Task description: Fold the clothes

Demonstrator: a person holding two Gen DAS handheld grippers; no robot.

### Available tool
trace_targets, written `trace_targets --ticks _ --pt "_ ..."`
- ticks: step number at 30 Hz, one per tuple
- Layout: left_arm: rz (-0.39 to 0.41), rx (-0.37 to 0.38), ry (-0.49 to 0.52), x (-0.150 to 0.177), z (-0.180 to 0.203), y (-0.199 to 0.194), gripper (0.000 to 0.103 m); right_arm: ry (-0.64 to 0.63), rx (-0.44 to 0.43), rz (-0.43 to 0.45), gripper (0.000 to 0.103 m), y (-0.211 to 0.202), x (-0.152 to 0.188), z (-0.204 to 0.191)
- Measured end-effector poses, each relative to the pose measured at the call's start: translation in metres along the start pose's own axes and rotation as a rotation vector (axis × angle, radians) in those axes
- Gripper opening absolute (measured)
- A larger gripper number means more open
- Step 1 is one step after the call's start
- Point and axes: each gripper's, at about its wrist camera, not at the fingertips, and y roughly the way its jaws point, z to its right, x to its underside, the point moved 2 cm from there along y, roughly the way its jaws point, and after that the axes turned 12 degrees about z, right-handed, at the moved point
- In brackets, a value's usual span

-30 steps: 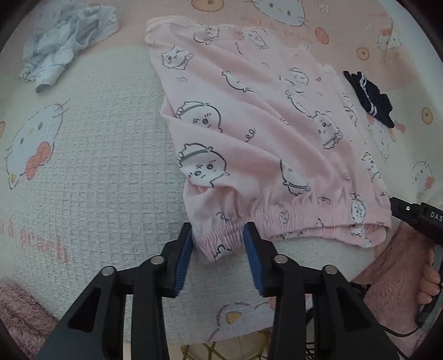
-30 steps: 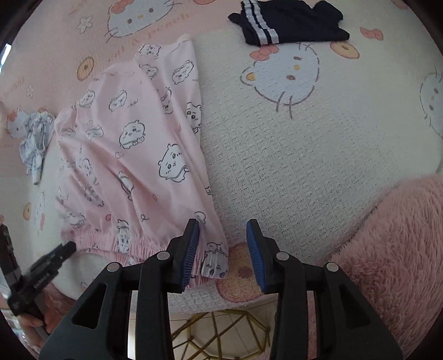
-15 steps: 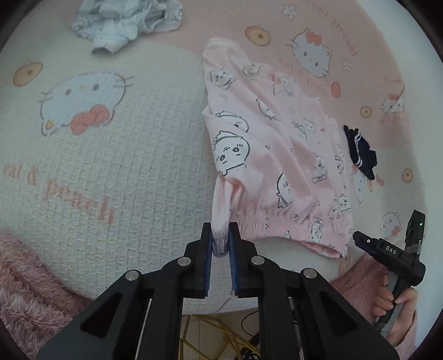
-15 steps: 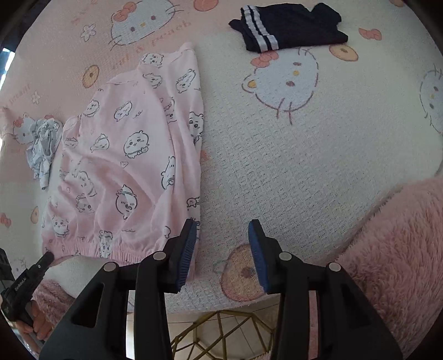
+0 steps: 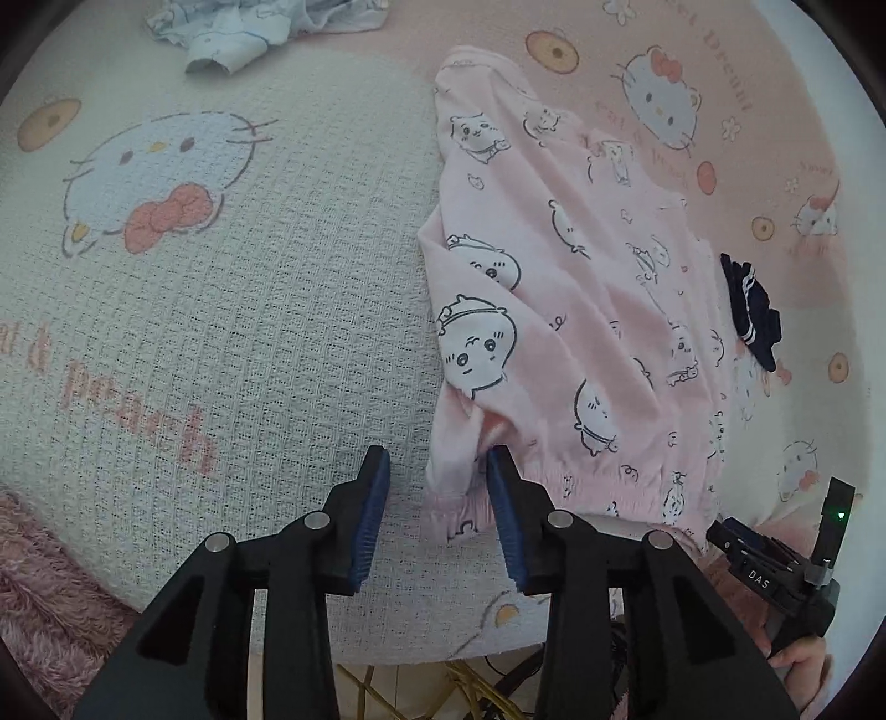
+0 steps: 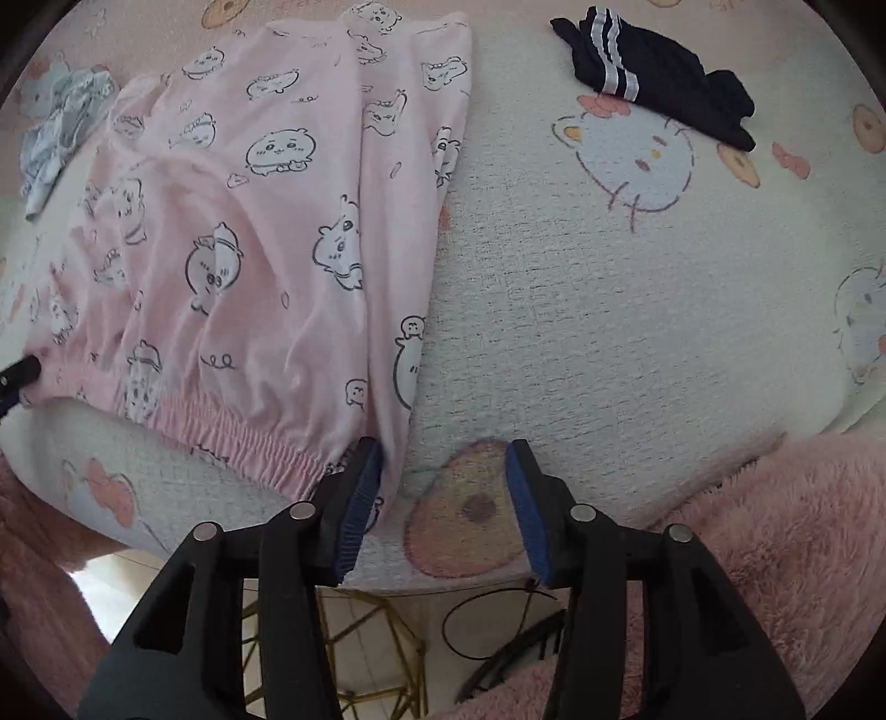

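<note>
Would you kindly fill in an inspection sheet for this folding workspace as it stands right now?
Surface: cream and pink waffle-weave blanket with cartoon cat prints.
Job's things: pink cartoon-print trousers with elastic waistband, spread flat, waistband at the near edge.
Clutter: dark navy garment with white stripes; crumpled pale blue garment; fluffy pink fabric.
Grippers: left gripper open, waistband corner lying between its pads; right gripper open, one pad against the other corner.
Cables: black cable looping below the edge.
Surroundings: gold wire frame on a pale floor.
</note>
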Motion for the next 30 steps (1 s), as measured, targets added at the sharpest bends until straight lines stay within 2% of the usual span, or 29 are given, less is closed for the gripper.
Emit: trace_targets --ticks 1,3,5,7,8,10,12,13,14,16,17,20,22,23,24,25,27,30 --pt "0.012 -0.007 0.002 -0.001 -0.001 -0.003 0.038 0.017 -0.002 -0.002 0.049 -0.002 0.001 0.005" --pt "-0.010 0.040 -0.033 -0.001 -0.003 0.000 0.038 0.078 -0.030 0.029 0.049 -0.008 -0.002 0.018" --pt "-0.033 0.089 -0.069 -0.001 -0.004 0.003 0.038 0.147 -0.120 0.070 0.050 -0.017 -0.005 0.028" --pt "-0.075 0.145 -0.098 0.003 0.000 0.010 0.038 0.207 -0.251 0.021 0.052 -0.012 -0.002 0.034" --pt "-0.077 0.130 -0.073 0.005 0.004 0.013 0.038 0.238 -0.315 -0.039 0.052 -0.003 0.003 0.034" --pt "-0.072 0.107 -0.032 0.006 0.012 0.018 0.037 0.244 -0.347 -0.064 0.054 0.005 0.001 0.031" --pt "-0.061 0.099 -0.007 0.004 0.019 0.021 0.014 0.216 -0.344 -0.048 0.052 0.006 -0.005 0.027" --pt "-0.055 0.097 -0.005 0.003 0.021 0.021 0.011 0.210 -0.342 -0.036 0.040 0.006 -0.007 0.027" --pt "-0.041 0.102 -0.012 0.002 0.022 0.017 0.010 0.207 -0.358 -0.033 0.020 0.006 -0.009 0.026" --pt "-0.012 0.115 -0.028 0.001 0.023 0.005 0.010 0.210 -0.401 -0.027 0.011 0.004 -0.012 0.025" --pt "0.004 0.121 -0.037 0.001 0.022 -0.003 0.010 0.200 -0.407 -0.016 0.009 0.000 -0.013 0.024" --pt "0.015 0.157 -0.047 0.004 0.021 -0.031 0.010 0.140 -0.340 0.039 0.008 -0.025 -0.017 0.029" --pt "-0.031 0.169 -0.027 0.012 0.017 -0.040 0.011 0.096 -0.302 0.055 0.008 -0.038 -0.016 0.031" --pt "-0.061 0.165 -0.006 0.017 0.019 -0.039 0.012 0.079 -0.298 0.033 0.008 -0.041 -0.003 0.025" --pt "-0.113 0.148 0.026 0.022 0.020 -0.032 0.015 0.052 -0.280 -0.002 0.008 -0.037 0.003 0.025" --pt "-0.156 0.099 0.039 0.024 0.017 -0.024 0.019 0.024 -0.258 -0.037 0.012 -0.031 0.007 0.025" --pt "-0.241 -0.005 0.064 0.026 0.011 -0.009 0.022 0.019 -0.255 -0.022 0.017 -0.035 -0.005 0.031" --pt "-0.172 0.006 0.062 -0.002 0.006 -0.023 0.024 0.017 -0.254 0.011 0.018 -0.042 -0.027 0.041"
